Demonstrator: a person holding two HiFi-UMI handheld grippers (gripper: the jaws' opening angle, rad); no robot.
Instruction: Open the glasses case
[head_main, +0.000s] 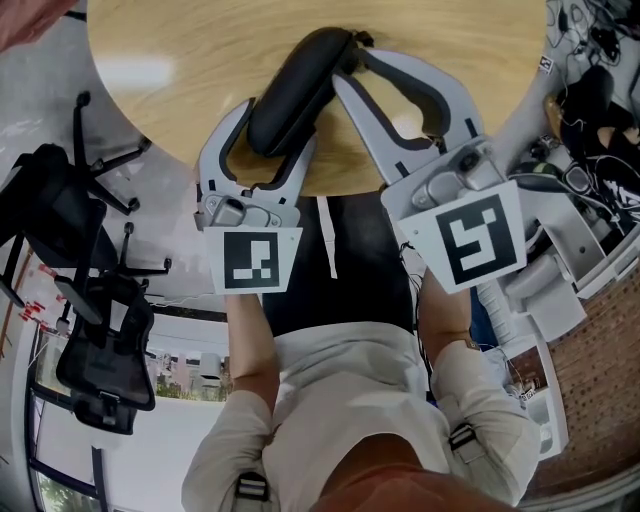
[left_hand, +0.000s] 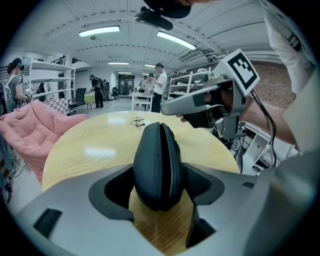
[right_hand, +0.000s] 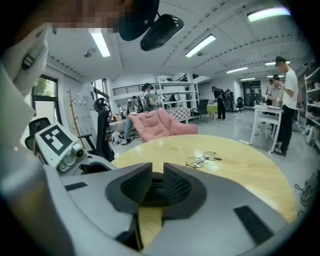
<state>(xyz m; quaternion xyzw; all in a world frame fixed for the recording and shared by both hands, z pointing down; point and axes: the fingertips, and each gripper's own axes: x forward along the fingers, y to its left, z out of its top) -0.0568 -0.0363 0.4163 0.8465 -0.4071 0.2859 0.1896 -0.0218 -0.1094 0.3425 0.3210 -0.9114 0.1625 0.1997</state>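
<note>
A black zip glasses case (head_main: 300, 80) stands on its long edge on the round wooden table (head_main: 180, 60). My left gripper (head_main: 280, 120) is shut on the case's near half, a pad against each side. In the left gripper view the case (left_hand: 157, 150) rises between the jaws with its zip seam facing me. My right gripper (head_main: 352, 45) hangs over the case's far end, and from the left gripper view it (left_hand: 169, 109) is above and apart from the case. Its pads (right_hand: 175, 182) stand a thin slit apart with nothing between them.
A pair of wire-rimmed glasses (right_hand: 203, 160) lies further out on the table (right_hand: 240, 165). Black office chairs (head_main: 95, 340) stand to my left, cables and white gear (head_main: 590, 100) to my right. A pink soft chair (left_hand: 30, 130) and several people are beyond the table.
</note>
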